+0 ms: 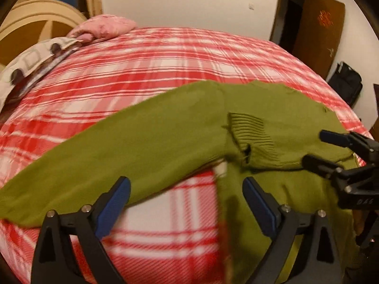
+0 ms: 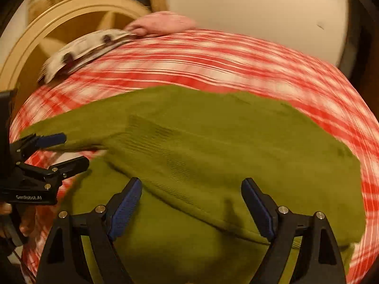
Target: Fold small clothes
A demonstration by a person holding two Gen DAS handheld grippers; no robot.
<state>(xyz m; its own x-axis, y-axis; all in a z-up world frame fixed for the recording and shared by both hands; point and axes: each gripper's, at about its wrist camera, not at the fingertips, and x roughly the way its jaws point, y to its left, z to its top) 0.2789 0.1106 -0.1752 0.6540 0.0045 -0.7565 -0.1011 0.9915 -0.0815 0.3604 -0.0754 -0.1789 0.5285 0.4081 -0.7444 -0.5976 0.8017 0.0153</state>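
- Two claws hover over the bed (image 1: 165, 54): left claw (image 1: 187, 189) and right claw (image 2: 191, 189), both released, gripping nothing.
- Sweater (image 1: 154, 139) lies flat near the bed's near edge, one sleeve folded across.

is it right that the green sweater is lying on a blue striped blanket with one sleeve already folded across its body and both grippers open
Not quite: the blanket is red and white plaid, not blue striped, as the left wrist view shows. The rest holds: the green sweater has one sleeve folded across its body, and the left gripper and right gripper are both open.
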